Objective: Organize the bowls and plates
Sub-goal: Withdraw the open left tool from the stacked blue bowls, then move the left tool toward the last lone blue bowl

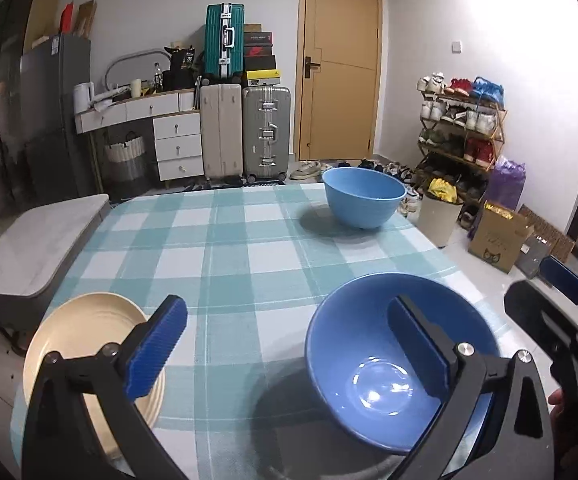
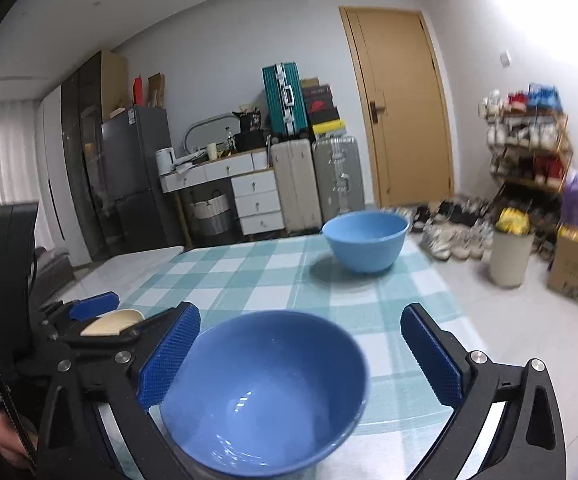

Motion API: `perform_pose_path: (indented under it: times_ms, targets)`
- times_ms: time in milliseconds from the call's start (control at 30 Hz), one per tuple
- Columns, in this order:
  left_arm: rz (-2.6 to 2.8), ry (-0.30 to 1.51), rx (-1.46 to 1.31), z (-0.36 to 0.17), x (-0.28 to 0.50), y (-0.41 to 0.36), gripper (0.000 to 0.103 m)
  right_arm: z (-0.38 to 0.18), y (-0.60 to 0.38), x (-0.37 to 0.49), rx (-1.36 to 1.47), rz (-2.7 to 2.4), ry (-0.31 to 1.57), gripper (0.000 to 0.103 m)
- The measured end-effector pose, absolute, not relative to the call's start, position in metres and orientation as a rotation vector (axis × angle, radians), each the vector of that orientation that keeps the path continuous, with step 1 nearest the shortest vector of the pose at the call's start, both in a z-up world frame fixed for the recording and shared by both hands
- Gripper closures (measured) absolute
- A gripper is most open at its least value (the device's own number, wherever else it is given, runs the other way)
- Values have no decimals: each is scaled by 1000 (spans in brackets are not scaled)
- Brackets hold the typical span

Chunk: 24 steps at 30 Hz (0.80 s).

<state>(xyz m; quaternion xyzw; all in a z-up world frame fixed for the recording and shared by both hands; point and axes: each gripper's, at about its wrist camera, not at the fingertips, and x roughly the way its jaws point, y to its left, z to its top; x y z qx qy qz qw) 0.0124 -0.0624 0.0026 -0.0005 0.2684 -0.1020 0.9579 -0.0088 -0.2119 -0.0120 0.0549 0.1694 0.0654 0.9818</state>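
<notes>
A dark blue bowl [image 2: 265,392] stands on the checked tablecloth [image 2: 289,276] between the fingers of my right gripper [image 2: 299,316], which is open. Its left pad is close by the bowl's rim and its right pad stands well apart. In the left wrist view the same dark blue bowl [image 1: 389,360] lies at the right, and my left gripper [image 1: 287,312] is open, its right finger over the bowl and its left finger over a cream plate [image 1: 85,344]. A light blue bowl [image 1: 363,196] sits alone near the table's far edge.
A grey bench [image 1: 37,236] adjoins the table on the left. Beyond the far edge are suitcases [image 1: 245,132], a white drawer unit [image 1: 177,140] and a door [image 1: 337,64]. A shoe rack [image 1: 461,128], a bin [image 1: 439,216] and a cardboard box [image 1: 497,236] stand on the floor to the right.
</notes>
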Motion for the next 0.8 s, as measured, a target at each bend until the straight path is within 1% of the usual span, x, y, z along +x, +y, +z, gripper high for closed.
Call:
perform_pose_path:
  times_ms: [133, 400, 567, 700, 800]
  targets:
    - [-203, 561, 20, 8, 3, -64, 1, -4, -209, -28, 59, 105, 318, 1]
    - [-203, 507, 9, 29, -28, -61, 0, 19, -210, -57, 87, 125, 312, 1]
    - [-232, 510, -43, 39, -34, -53, 0, 37, -205, -79, 41, 119, 263, 1]
    - [-219, 494, -58, 48, -32, -46, 0, 49, -208, -85, 37, 102, 258, 1]
    - [-201, 526, -30, 54, -20, -44, 0, 60, -214, -81, 58, 102, 266, 1]
